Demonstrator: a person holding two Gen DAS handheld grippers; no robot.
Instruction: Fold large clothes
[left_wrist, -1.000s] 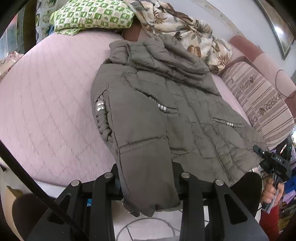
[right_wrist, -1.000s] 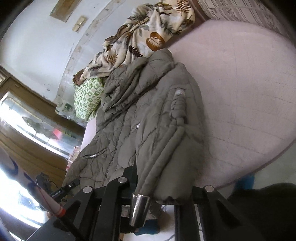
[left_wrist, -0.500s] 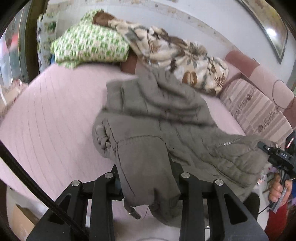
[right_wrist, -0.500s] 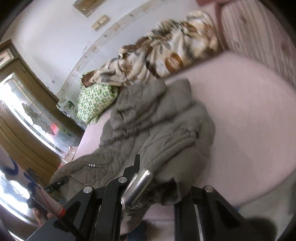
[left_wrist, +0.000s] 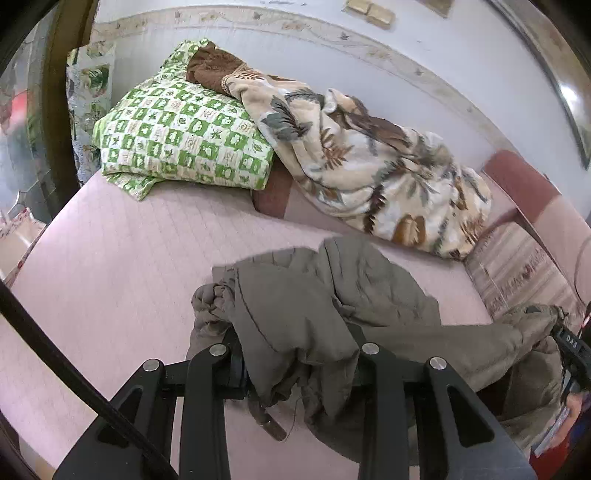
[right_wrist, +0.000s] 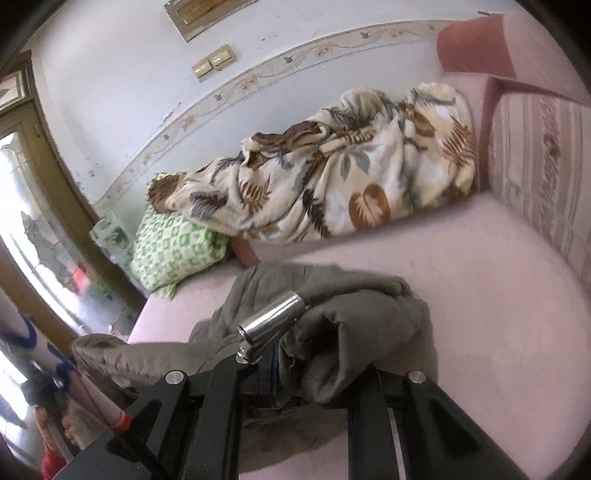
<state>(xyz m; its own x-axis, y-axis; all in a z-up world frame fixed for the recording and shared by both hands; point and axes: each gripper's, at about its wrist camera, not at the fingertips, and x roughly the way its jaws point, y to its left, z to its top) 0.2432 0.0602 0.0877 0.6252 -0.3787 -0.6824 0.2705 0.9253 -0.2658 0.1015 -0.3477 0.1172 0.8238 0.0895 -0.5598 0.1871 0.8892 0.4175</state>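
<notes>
Fabric fills both grips. Nearest in the left wrist view, the left gripper (left_wrist: 295, 365) has its jaws closed on a thick bunch of the grey quilted jacket (left_wrist: 317, 295). In the right wrist view, the right gripper (right_wrist: 306, 373) is pinched narrowly on another corner of it, beside a metal toggle (right_wrist: 271, 325) that dangles over the jaw. Between the two grippers the hem hangs stretched in the air, and the rest of the jacket lies crumpled on the pink bed (left_wrist: 110, 266). I think the slippery padded cloth can slide out of the narrow right pinch, because its weight pulls downward. Beyond it, the hood end can drag and fold crookedly. Farther away, the leaf-print blanket (left_wrist: 369, 158) and the green checked pillow (left_wrist: 181, 136) leave limited room to lay the fold.
</notes>
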